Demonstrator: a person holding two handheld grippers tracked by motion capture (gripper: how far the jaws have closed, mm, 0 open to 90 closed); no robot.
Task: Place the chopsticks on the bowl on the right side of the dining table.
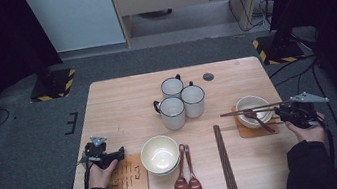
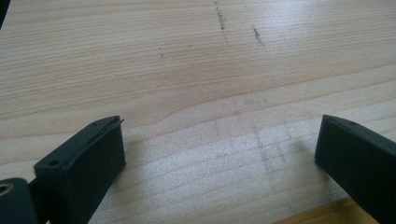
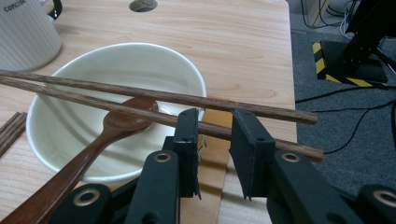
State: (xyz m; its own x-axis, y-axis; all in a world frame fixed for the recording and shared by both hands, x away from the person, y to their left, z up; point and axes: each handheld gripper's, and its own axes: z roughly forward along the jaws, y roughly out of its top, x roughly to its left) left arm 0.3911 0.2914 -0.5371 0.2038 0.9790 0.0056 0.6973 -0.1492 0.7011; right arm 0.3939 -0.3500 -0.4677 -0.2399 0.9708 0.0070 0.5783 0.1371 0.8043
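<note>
the right gripper [image 3: 215, 135] sits at the table's [image 1: 122, 101] right edge, beside a white bowl [image 3: 84, 79] that rests on a small wooden mat [image 1: 248, 131]. a pair of chopsticks [image 3: 154, 105] lies across the bowl's rim, reaching past it toward the table edge. in the right gripper view the nearer stick passes through the gap between the two jaws, which stand close on either side of it. the left jaw looks to touch the stick; a sliver of space shows by the right jaw, so the clamp is not full and the jaws read as loose around it. the far stick lies just beyond the jaw tips. a wooden spoon [image 3: 93, 140] rests in this bowl, its head inside and its handle leaning over the near rim.

the left gripper [image 1: 102, 155] is at the table's left front, above a second mat [image 1: 128, 179] with writing on it. in its own view the jaws are spread wide over bare wood, with nothing between them.

mid-table stand three white mugs [image 1: 177, 100] in a tight cluster. in front of them is a stack of bowls [image 1: 159, 155], then two spoons [image 1: 188, 182] side by side, then another pair of chopsticks [image 1: 224, 159] lying straight toward the front edge.
</note>
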